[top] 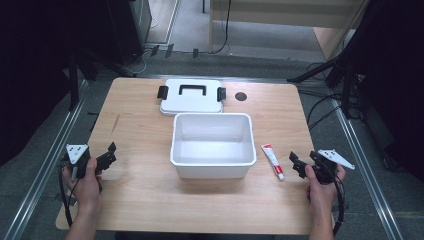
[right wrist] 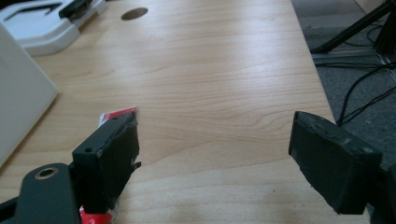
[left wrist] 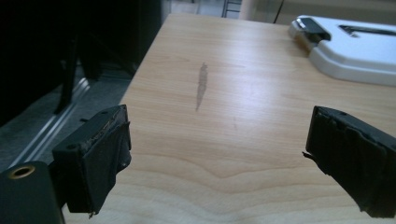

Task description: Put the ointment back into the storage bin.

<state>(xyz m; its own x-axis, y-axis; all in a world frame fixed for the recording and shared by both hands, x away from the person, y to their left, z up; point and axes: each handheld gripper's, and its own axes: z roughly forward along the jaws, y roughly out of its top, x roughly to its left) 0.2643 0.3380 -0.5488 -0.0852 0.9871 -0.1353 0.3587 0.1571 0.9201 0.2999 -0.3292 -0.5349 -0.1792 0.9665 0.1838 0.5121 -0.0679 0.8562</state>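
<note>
We hold both grippers spread wide, left gripper (top: 106, 154) and right gripper (top: 298, 164) flanking the white bin (top: 212, 145).

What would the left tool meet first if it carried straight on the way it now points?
Probably nothing soon: the left tool looks along bare tabletop. The white lid lies off to one side of that line, though depth is hard to judge.
</note>
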